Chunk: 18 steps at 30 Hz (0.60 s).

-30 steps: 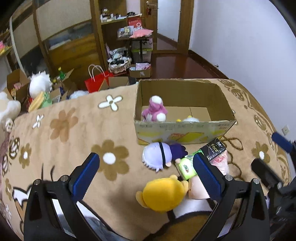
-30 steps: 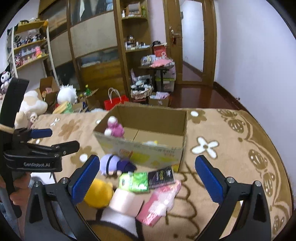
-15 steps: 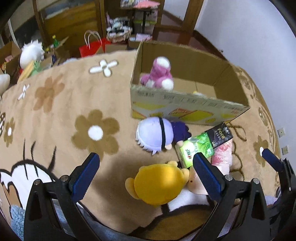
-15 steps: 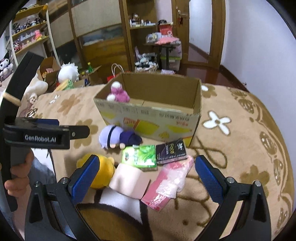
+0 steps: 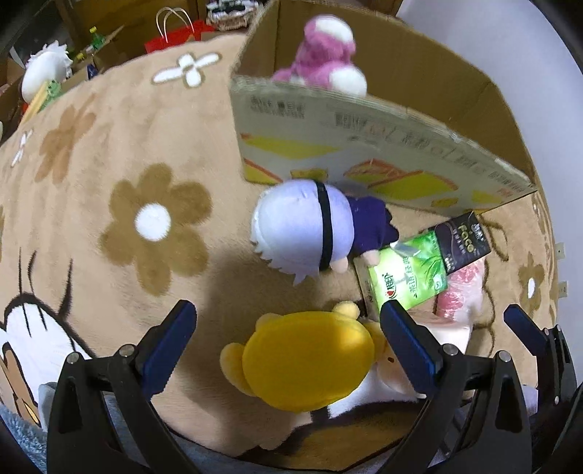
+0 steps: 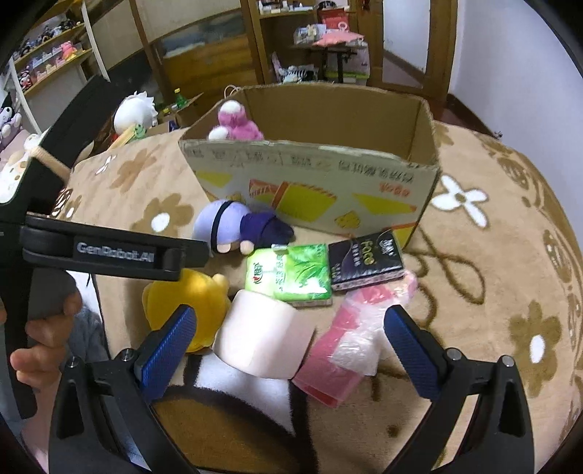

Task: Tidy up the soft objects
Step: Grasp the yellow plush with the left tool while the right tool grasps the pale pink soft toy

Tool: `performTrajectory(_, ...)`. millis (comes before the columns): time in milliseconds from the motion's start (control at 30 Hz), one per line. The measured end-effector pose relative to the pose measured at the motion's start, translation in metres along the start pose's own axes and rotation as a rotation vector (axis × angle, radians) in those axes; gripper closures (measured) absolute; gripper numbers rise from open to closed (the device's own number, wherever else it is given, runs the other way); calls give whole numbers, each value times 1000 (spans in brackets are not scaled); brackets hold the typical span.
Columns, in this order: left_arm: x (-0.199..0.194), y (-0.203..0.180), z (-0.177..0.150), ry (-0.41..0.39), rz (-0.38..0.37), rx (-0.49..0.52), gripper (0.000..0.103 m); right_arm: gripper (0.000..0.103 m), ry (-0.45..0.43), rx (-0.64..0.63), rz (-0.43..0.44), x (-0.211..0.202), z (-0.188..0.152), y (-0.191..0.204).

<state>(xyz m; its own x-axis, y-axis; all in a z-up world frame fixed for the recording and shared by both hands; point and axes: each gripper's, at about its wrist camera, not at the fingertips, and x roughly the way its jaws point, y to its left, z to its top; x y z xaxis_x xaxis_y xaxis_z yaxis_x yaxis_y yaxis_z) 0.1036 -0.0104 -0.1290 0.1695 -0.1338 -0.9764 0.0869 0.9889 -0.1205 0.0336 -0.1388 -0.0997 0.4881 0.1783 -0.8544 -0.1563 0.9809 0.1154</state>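
- A tan floral blanket (image 6: 510, 226) is spread underneath everything.
- A red paper bag (image 5: 175, 34) with white handles is seen at 11 o'clock in the left wrist view.
- Wooden cabinets (image 6: 204, 62) are seen at 11 o'clock in the right wrist view, with a wooden door frame (image 6: 419, 40) at 1 o'clock.
- Shelves of small figures (image 6: 47, 54) are seen at 10 o'clock, beside a white wall (image 6: 510, 65) at 2 o'clock.
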Motion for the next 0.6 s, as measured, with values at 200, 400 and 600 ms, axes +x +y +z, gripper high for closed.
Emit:
performTrajectory(200,18,-5,0,52,-2,5,3,2,57,-25,-6,15,-3,6)
performTrajectory(400,35,-10,1,110,-2,11,3,28,126,-34,28,27,-6,7)
performTrajectory(600,45,-12,-1,138,11,3,3,52,143,-74,48,26,-6,17)
